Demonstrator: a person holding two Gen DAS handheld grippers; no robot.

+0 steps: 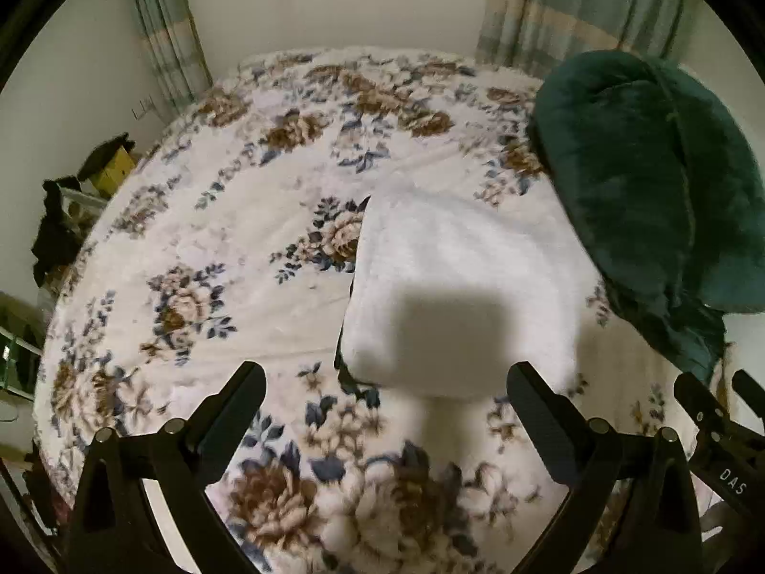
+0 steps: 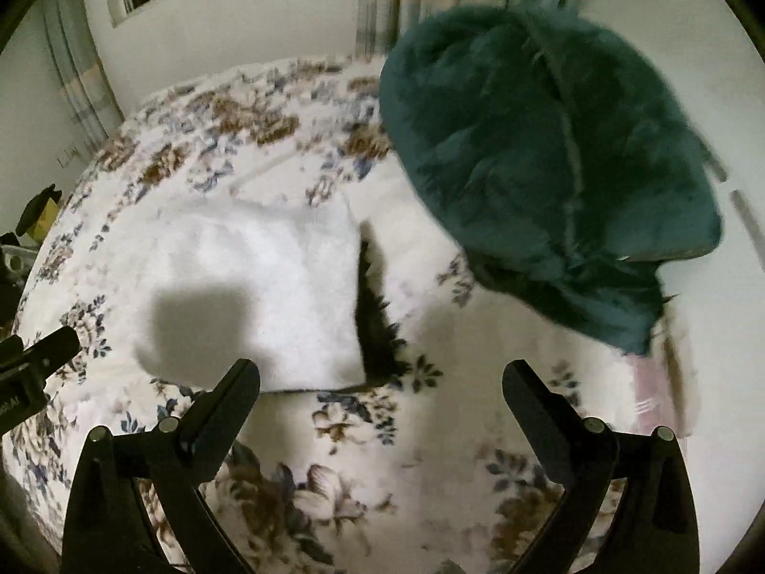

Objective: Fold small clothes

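A: What is the left wrist view showing?
B: The left hand-held gripper (image 1: 385,382) is hovering released, jaws spread wide, just short of a folded white cloth (image 1: 459,296) lying on the flowered bed (image 1: 215,239). A dark green garment (image 1: 650,182) is lying to its right.

A: And the right wrist view?
B: The right hand-held gripper (image 2: 380,380) is likewise gaping, grasping nothing. The white cloth (image 2: 267,287) is sitting ahead-left, the green garment (image 2: 550,162) ahead-right.

On 1 floral bedspread (image 1: 201,248) lie 1 folded white cloth (image 1: 459,277) and 1 dark green fleece garment (image 1: 660,182); 2 black grippers, left (image 1: 387,382) and right (image 2: 380,378), frame the scene, with 2 curtains (image 1: 550,5) behind.
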